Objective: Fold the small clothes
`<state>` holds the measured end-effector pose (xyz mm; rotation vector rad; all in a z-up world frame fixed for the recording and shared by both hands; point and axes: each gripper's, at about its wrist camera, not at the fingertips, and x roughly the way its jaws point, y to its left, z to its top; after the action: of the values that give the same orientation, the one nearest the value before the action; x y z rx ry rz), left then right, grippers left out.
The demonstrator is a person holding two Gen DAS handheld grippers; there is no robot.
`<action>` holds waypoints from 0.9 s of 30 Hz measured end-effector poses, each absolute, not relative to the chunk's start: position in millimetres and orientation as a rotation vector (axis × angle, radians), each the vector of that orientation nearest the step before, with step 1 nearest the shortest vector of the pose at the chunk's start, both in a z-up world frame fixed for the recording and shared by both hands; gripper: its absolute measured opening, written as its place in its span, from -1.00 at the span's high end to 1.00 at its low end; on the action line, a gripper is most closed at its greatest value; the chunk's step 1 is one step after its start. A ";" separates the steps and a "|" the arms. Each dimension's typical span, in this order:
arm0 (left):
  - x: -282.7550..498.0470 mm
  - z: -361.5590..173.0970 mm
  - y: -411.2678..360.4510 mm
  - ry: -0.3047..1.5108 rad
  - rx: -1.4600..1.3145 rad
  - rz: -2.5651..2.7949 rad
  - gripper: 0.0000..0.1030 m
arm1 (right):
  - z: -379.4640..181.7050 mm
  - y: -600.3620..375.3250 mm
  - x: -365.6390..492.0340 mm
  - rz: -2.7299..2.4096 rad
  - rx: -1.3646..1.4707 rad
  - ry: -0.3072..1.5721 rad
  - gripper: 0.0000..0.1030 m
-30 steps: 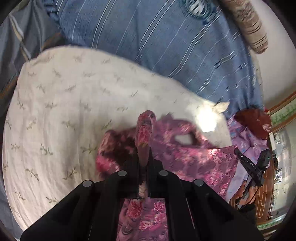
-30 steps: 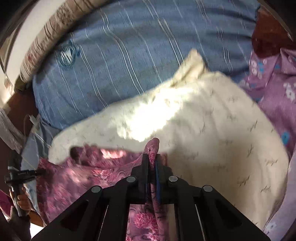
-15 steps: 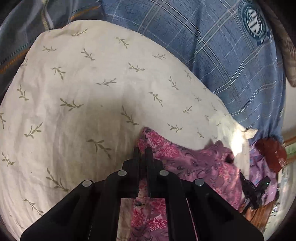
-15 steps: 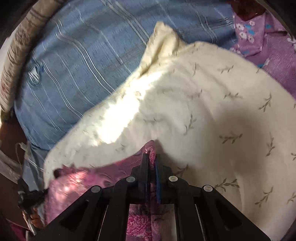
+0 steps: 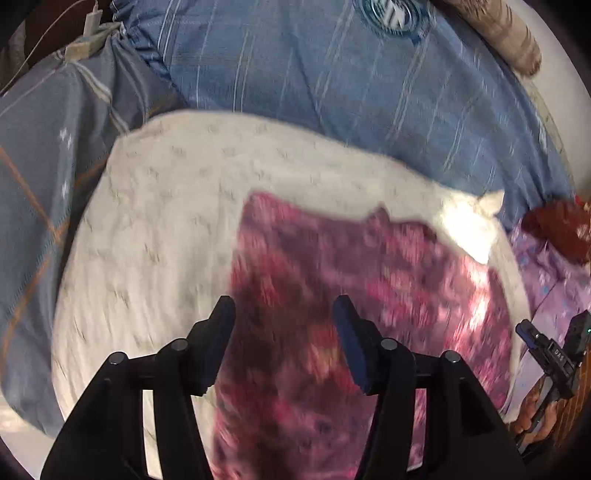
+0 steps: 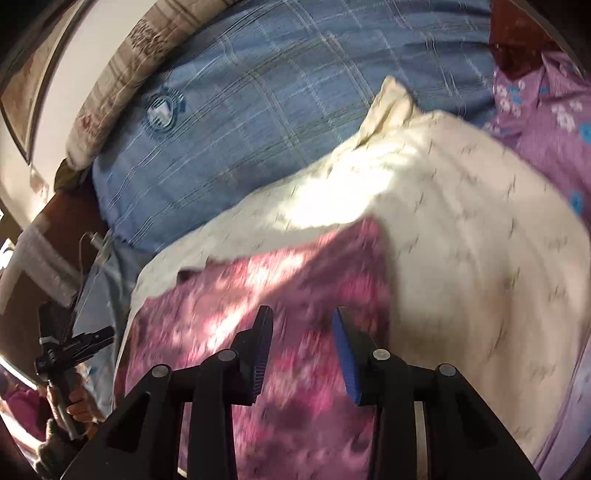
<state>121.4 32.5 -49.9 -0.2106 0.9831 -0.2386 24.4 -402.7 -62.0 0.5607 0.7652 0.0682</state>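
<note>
While both cameras are blurring with motion, the left gripper (image 5: 283, 308) is hanging with its jaws parted over a pink floral garment (image 5: 332, 288), its pads clear of the cloth and nothing pinched between them; those jaws have just been opening. The right gripper (image 6: 302, 317) is likewise standing apart above the same garment (image 6: 280, 295), gripping nothing, its blue-faced pads having just been spreading too. The garment is lying flat on a cream pillow (image 5: 166, 206) printed with small sprigs, its far edge running straight across the pillow's middle. A patch of sunlight is falling across the pillow's corner and the cloth beside it. Behind the pillow, a blue plaid pillow (image 5: 332, 85) with a round badge is resting against a beige roll (image 5: 506, 33). A purple flowered cloth (image 6: 546, 122) is lying beside the cream pillow, with a dark red cloth (image 5: 557, 229) just beyond it. Each wrist view is catching the other handheld gripper at its edge.
</note>
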 end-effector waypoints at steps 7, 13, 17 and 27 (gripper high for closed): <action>116.2 -90.5 12.6 1.050 -0.135 -0.173 -0.06 | -97.0 -393.3 17.5 0.024 0.570 0.855 0.32; 109.4 -83.3 10.4 1.018 -0.088 -0.147 -0.06 | -65.2 -383.9 -1.0 0.074 0.576 0.806 0.29; 105.7 -85.5 7.6 1.007 -0.061 -0.143 -0.07 | -58.6 -369.8 -14.2 0.108 0.544 0.788 0.20; 98.0 -75.1 20.8 1.020 -0.125 -0.174 -0.06 | -108.5 -371.7 -7.7 0.057 0.623 0.918 0.05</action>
<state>98.0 20.8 -75.1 -0.1251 1.0201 -0.1736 -7.7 -371.7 -108.5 0.6232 0.9184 0.0567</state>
